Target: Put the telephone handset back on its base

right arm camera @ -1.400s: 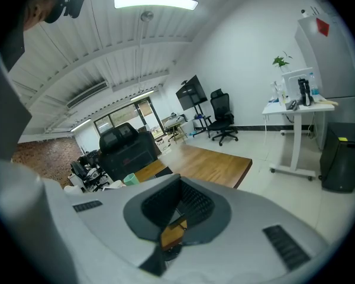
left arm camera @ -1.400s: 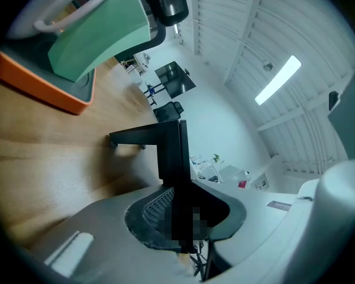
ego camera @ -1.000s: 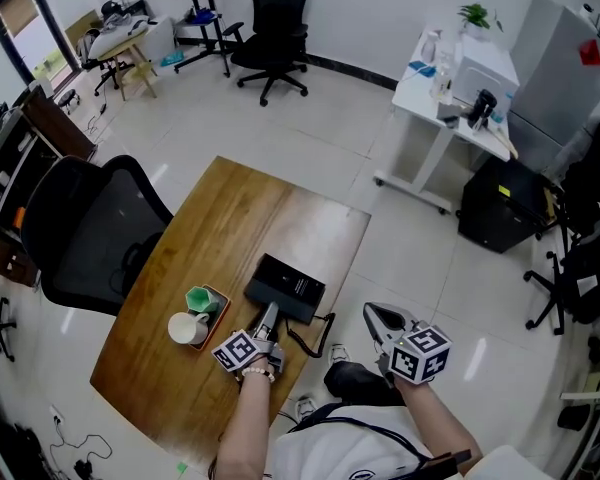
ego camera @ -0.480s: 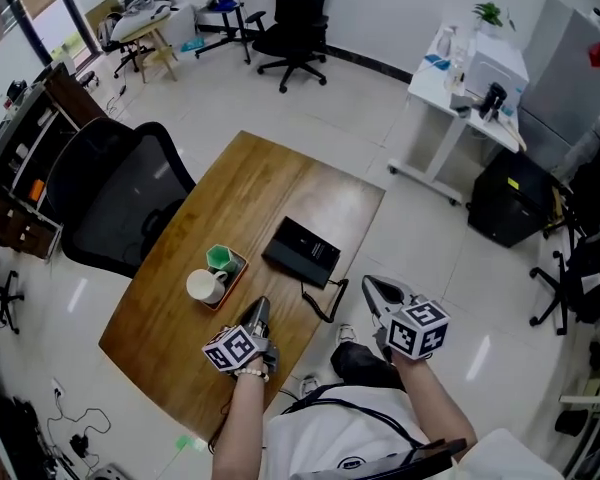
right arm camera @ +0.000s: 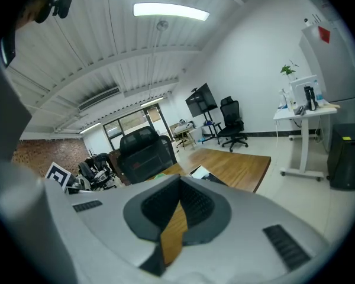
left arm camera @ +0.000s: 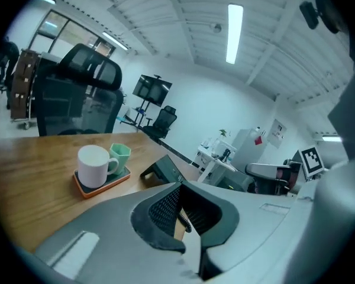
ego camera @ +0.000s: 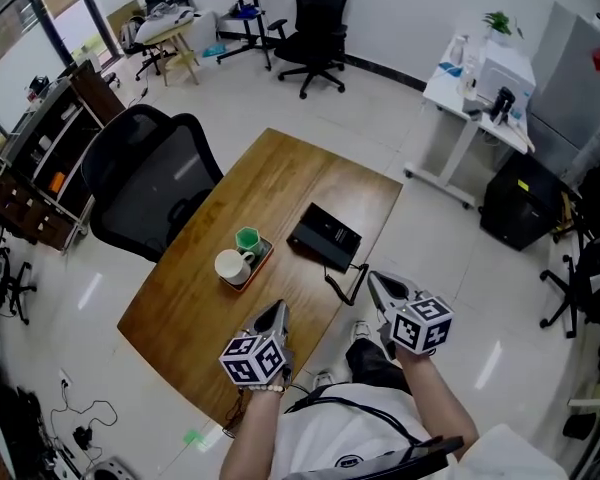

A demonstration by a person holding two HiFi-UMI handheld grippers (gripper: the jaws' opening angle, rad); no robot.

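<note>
Head view
- Table (ego camera: 205,303): a wooden top is carrying everything, with a black office chair (ego camera: 145,193) standing at its far left side.
- Tray (ego camera: 242,282): a small orange tray is lying near the middle of the table and holding two cups.
- Mug (ego camera: 230,265): a white mug is standing upright on the tray; what it holds is not showing.
- Green cup (ego camera: 248,238): it is standing upright just beside the mug, on the tray's far end.
- Telephone (ego camera: 325,235): a flat black block is lying right of the tray, near the table's right edge. The handset is not standing out from its base.
- Cord (ego camera: 347,281): a black coiled cord is trailing from the phone's near end over the table edge.
- Left claw (ego camera: 279,307): it is hovering over the table's near edge, apart from the phone.
- Right claw (ego camera: 372,277): it is hovering off the table, near the cord.

Left gripper view
- Left claw (left arm camera: 188,247): the jaws are pressing together on nothing.
- Containers: the mug (left arm camera: 93,165) and green cup (left arm camera: 122,154) are sitting side by side on the tray (left arm camera: 106,183).
- Telephone (left arm camera: 164,170): it is showing as a low black wedge beyond the tray.

Right gripper view
- Right claw (right arm camera: 165,247): the jaws are meeting at the tips, gripping nothing.
- Telephone (right arm camera: 205,173): it is lying on the table (right arm camera: 239,167) ahead.
</note>
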